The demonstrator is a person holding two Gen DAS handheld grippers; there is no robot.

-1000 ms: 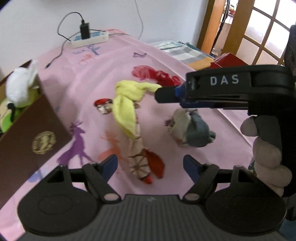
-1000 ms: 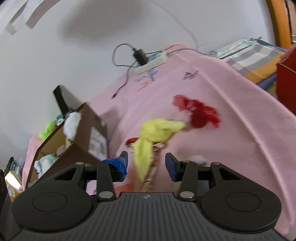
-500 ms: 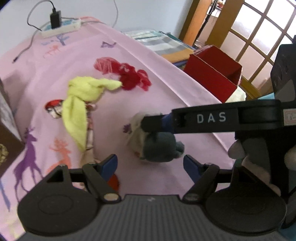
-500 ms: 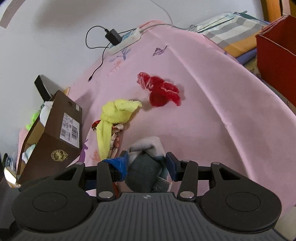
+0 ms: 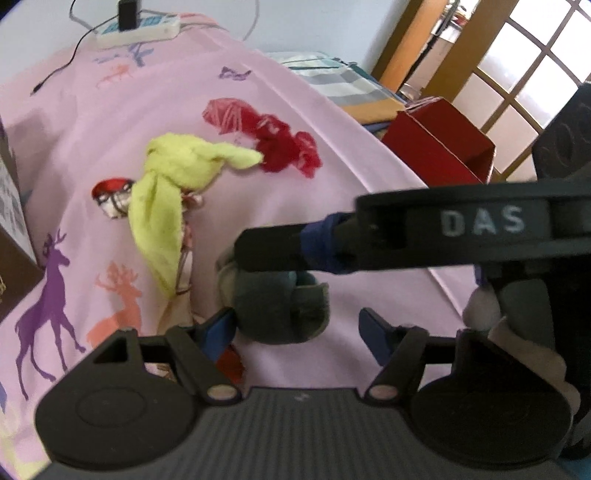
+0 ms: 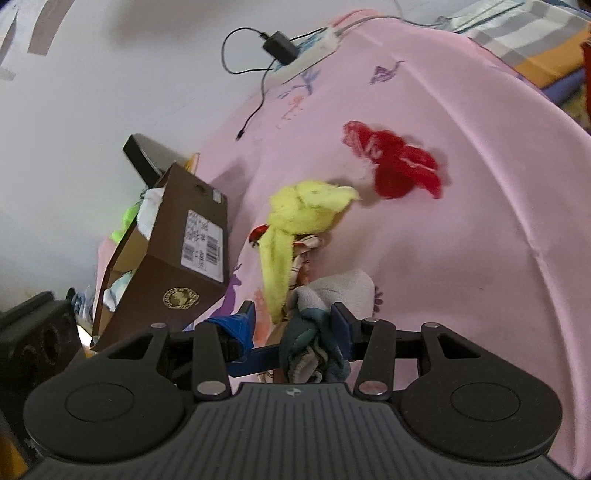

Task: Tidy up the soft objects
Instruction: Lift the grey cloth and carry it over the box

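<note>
I see a pink cotton sheet (image 5: 332,147) printed with purple and orange deer, smooth with a few long creases, covering the whole bed. At its left edge stands a brown cardboard shoebox (image 6: 177,266), open-topped, with a gold round emblem and a white barcode label whose print I cannot read; soft white and green things fill it. Off the sheet's right edge sits a red carton (image 5: 439,147). Near the middle lies a fluffy yellow cloth (image 5: 166,192), long and knotted, over a patterned fabric piece, and just past it a crumpled red knit (image 5: 280,147). A white power strip (image 5: 136,31) rests at the far edge.

My left gripper (image 5: 295,328) is closing, its blue pads either side of the grey rolled socks (image 5: 280,306), not yet pressing. My right gripper (image 6: 293,325), marked "DAS" on its side, has the same bundle between its fingers; I cannot tell whether they pinch it.
</note>
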